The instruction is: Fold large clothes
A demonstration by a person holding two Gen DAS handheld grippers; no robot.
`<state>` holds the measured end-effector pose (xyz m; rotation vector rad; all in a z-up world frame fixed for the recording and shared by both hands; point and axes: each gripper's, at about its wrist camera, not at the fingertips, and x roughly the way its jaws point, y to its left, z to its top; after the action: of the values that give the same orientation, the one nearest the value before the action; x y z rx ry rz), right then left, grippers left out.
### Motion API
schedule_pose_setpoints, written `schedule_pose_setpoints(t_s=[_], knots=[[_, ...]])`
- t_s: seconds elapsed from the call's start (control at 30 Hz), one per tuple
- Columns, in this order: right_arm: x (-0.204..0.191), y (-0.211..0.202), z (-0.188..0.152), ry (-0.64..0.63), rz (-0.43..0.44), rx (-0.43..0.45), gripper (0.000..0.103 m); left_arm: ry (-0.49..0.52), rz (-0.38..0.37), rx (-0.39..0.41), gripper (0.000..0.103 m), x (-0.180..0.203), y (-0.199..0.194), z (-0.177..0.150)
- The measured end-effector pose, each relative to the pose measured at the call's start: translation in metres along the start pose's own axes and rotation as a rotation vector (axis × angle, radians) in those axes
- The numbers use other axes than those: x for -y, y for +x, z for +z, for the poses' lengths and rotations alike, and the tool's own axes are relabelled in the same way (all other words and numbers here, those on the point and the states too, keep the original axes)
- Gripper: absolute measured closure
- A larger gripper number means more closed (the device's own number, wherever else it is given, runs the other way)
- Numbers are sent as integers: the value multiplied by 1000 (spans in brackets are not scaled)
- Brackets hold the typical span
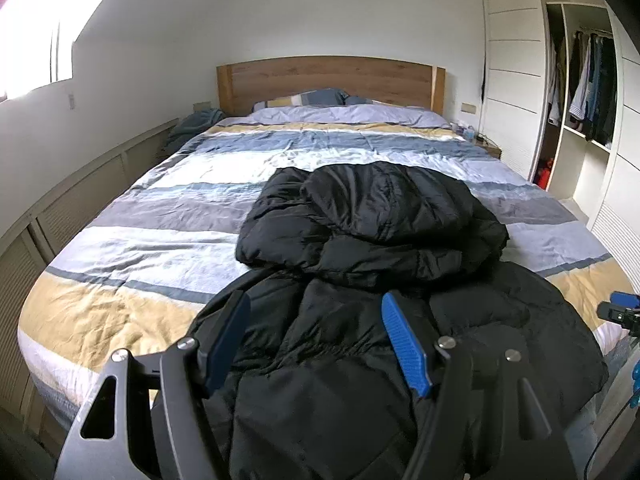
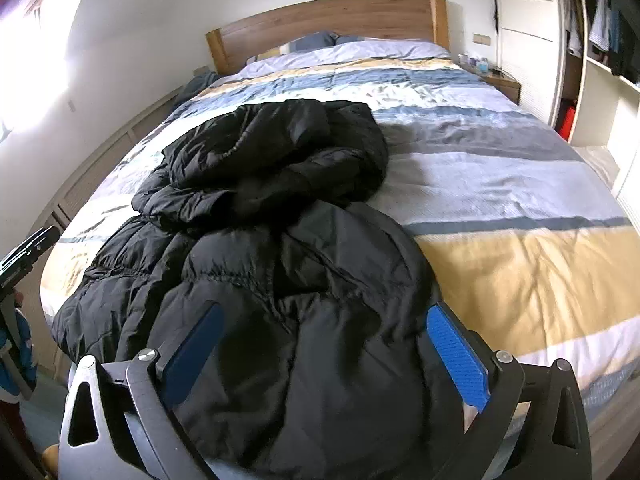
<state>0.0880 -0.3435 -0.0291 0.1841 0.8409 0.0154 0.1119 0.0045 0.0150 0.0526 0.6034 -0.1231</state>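
A large black puffer jacket (image 1: pixel 360 264) lies crumpled on the striped bedspread (image 1: pixel 168 208), reaching from the bed's near edge toward its middle. It also shows in the right wrist view (image 2: pixel 272 240). My left gripper (image 1: pixel 316 304) is open, hovering over the jacket's near part, with nothing between its blue pads. My right gripper (image 2: pixel 324 316) is open over the jacket's near right part, also empty. The other gripper's tip (image 1: pixel 622 308) peeks in at the right edge of the left wrist view.
A wooden headboard (image 1: pixel 332 80) and pillows (image 1: pixel 316 98) stand at the far end. An open wardrobe (image 1: pixel 588 80) with hanging clothes is on the right, with a nightstand (image 2: pixel 500 80) by it. Low slatted cabinets (image 1: pixel 80 200) run along the left wall.
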Motion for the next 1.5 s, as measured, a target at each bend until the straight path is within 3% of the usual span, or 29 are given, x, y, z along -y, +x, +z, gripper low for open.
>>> schedule_pose_setpoints(t_s=[0.4, 1.17, 1.37, 1.5], knots=[[41, -13, -20, 84, -41, 5, 1, -33, 75, 17, 36, -28, -11, -15], [88, 2, -45, 196, -88, -52, 1, -123, 149, -88, 36, -78, 19, -50], [97, 8, -52, 216, -93, -76, 0, -191, 164, -136, 36, -108, 27, -64], [104, 13, -58, 235, -95, -93, 0, -288, 176, -190, 36, -148, 33, -78]])
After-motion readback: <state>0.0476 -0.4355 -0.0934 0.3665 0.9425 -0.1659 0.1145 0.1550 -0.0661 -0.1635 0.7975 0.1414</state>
